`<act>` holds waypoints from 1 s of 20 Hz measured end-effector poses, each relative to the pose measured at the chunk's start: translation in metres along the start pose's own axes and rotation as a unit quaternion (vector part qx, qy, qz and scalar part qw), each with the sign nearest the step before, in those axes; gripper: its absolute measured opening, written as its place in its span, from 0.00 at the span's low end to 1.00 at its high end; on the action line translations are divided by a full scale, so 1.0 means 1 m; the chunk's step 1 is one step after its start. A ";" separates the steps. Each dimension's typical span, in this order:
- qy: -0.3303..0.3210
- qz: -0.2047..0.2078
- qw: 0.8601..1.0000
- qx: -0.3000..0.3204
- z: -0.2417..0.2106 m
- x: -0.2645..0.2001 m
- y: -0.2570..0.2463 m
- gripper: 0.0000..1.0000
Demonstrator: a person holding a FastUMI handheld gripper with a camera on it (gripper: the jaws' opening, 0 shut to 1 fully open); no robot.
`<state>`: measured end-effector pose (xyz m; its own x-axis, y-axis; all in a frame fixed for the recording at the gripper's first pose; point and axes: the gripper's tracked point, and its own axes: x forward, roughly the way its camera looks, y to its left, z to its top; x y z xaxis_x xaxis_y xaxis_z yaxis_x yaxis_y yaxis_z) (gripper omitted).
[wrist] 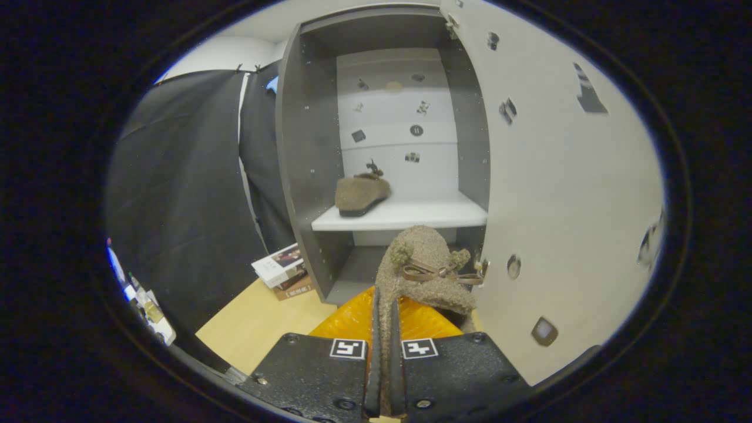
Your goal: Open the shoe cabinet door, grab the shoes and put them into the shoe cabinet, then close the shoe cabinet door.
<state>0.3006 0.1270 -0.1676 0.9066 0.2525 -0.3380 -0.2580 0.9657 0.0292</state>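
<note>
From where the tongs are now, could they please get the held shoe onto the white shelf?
Probably yes: the tongs, shut on the held shoe, face the open cabinet door, and the white shelf has bare space beside the other shoe.

No legible text; stickers on cabinet (305, 147) too small.

Black cloth wall (182, 194) hangs left above a pale wooden floor (258, 323) (books (285, 271) stacked there).
</note>
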 end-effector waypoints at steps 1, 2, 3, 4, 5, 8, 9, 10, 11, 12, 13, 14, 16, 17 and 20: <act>-0.007 -0.002 1.000 -0.005 0.018 -0.003 0.001 0.10; -0.013 -0.002 1.000 -0.010 0.038 -0.006 0.001 0.10; -0.022 -0.003 1.000 -0.016 0.058 -0.009 0.002 0.10; -0.029 -0.006 0.999 -0.024 0.073 -0.009 0.003 0.10; -0.037 -0.015 0.999 -0.034 0.089 -0.005 0.001 0.10; -0.067 -0.045 0.996 -0.045 0.139 0.005 -0.007 0.10; -0.076 -0.052 0.995 -0.046 0.152 0.011 -0.010 0.10; -0.087 -0.062 0.993 -0.048 0.165 0.020 -0.015 0.10; -0.095 -0.070 0.992 -0.050 0.174 0.026 -0.020 0.10; -0.104 -0.078 0.990 -0.051 0.185 0.036 -0.024 0.10; -0.109 -0.088 0.989 -0.052 0.193 0.047 -0.030 0.10; -0.113 -0.099 0.987 -0.048 0.199 0.059 -0.036 0.10; -0.110 -0.121 0.986 -0.040 0.207 0.087 -0.047 0.09; -0.110 -0.129 0.985 -0.041 0.209 0.100 -0.051 0.09; -0.100 -0.134 0.984 -0.066 0.214 0.138 -0.060 0.09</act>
<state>0.5127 0.1168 -0.0142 0.9922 0.0089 -0.1244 -0.0293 0.9862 -0.1631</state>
